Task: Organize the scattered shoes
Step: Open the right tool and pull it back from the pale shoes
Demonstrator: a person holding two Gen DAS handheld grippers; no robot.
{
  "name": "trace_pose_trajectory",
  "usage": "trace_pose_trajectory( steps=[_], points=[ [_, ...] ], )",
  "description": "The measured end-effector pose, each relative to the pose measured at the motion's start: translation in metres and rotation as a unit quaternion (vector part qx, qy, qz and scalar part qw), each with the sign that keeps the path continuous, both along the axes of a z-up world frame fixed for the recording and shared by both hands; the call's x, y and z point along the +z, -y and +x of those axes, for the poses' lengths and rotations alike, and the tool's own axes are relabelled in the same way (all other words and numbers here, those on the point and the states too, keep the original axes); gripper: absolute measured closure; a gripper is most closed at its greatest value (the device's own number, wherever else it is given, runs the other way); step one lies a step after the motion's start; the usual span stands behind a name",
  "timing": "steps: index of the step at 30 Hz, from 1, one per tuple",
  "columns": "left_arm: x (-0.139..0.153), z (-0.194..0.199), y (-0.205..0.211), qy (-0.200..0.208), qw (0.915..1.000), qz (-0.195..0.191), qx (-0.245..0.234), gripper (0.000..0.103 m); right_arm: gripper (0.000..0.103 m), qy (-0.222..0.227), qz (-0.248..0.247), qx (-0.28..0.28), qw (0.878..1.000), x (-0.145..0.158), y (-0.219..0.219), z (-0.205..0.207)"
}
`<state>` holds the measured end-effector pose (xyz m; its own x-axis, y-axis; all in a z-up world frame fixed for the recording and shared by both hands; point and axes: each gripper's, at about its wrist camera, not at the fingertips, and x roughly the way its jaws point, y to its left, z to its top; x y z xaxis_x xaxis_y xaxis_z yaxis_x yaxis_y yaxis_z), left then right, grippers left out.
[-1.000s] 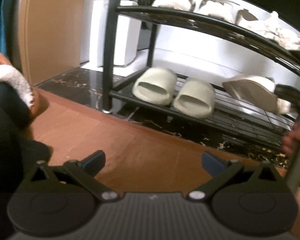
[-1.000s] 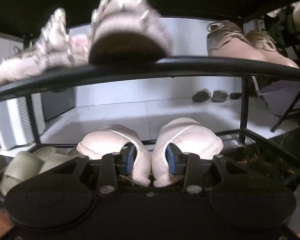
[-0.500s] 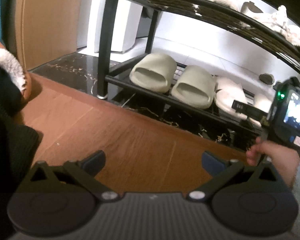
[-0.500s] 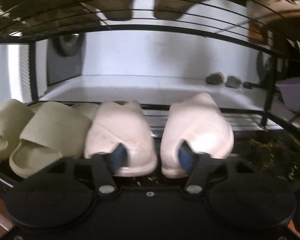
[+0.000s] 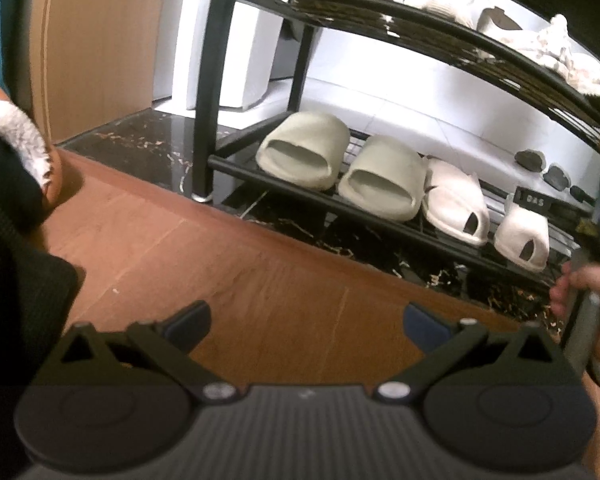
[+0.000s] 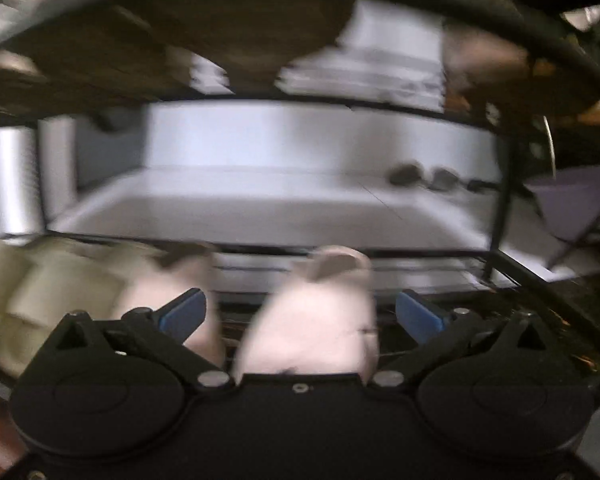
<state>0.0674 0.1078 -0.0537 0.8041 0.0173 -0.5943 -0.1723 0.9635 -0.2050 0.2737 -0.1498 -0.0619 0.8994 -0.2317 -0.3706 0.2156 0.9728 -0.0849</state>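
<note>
Right tool (image 6: 300, 316) opening, grips nothing | left tool (image 5: 306, 326) wide, empty | rack (image 5: 380, 210) bottom shelf: olive slides (image 5: 340, 168), white slippers (image 5: 488, 212)

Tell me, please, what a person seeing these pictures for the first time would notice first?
First, the black shoe rack, whose bottom shelf holds two pale green slides beside two white slippers. Next, the right gripper, its jaws opening wide around the right-hand white slipper without touching it. On the left edge, a brown fleece-lined slipper is worn on the wooden floor.
</note>
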Motion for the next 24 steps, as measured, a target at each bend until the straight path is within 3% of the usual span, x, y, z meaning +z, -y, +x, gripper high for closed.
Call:
trace_pose_trajectory(
  steps=[9,11,14,18,21,24],
  points=[
    [-0.006,0.004,0.025,0.003,0.9988,0.013,-0.047,0.0,0.002,-0.054,0.017,-0.046,0.997,-0.021,0.005,0.049],
    [-0.005,0.004,0.026,0.005,0.9986,0.012,-0.052,0.0,0.011,-0.073,0.004,-0.034,0.997,-0.028,0.0,0.054],
    [-0.005,0.005,0.024,0.002,0.9988,0.006,-0.048,0.0,0.015,-0.066,0.002,-0.027,0.997,-0.031,-0.002,0.054],
    [-0.007,0.005,0.021,-0.004,0.9992,-0.003,-0.039,0.0,0.019,-0.057,-0.009,0.025,0.998,-0.029,-0.006,0.046],
    [-0.007,0.005,0.022,-0.003,0.9992,-0.002,-0.039,0.0,0.021,-0.04,-0.064,0.102,0.992,-0.032,-0.024,0.035],
    [-0.006,0.005,0.024,-0.001,0.999,0.001,-0.045,0.0,0.017,-0.054,-0.048,0.107,0.992,-0.033,-0.02,0.039]
  ],
)
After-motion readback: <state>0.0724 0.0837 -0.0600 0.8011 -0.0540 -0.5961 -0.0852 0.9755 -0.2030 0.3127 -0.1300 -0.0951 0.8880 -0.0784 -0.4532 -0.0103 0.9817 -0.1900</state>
